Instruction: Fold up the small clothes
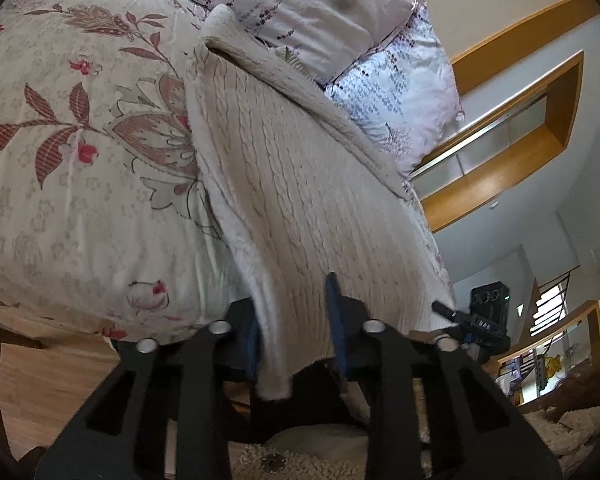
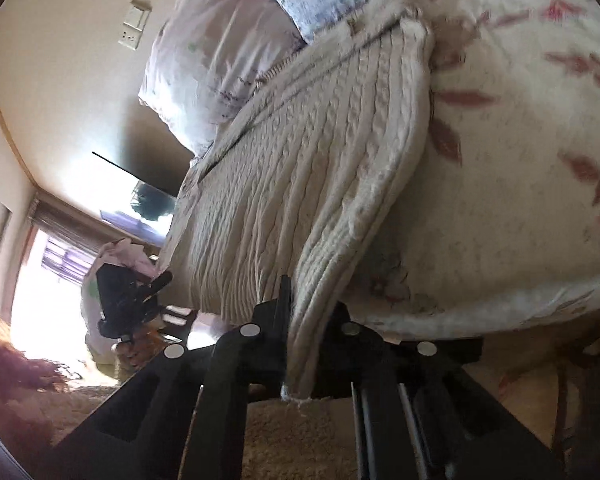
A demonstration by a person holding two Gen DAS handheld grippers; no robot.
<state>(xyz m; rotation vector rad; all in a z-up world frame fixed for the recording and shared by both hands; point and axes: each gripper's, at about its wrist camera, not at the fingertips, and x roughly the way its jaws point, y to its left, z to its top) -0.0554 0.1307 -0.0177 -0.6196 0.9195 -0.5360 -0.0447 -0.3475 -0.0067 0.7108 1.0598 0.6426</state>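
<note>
A cream cable-knit sweater lies on a bed's floral cream quilt, its near edge overhanging the bed. The left hand-held gripper pinches one corner of that edge; the right hand-held gripper pinches the other. Lilac-patterned white pillows lie behind the sweater.

This is a bedroom in a home. A bed takes up most of both views, covered by a floral quilt with pillows stacked toward twelve o'clock. In the left wrist view a wooden shelf is set into the wall at three o'clock. In the right wrist view a bright window sits at nine o'clock, a wall switch at eleven.
</note>
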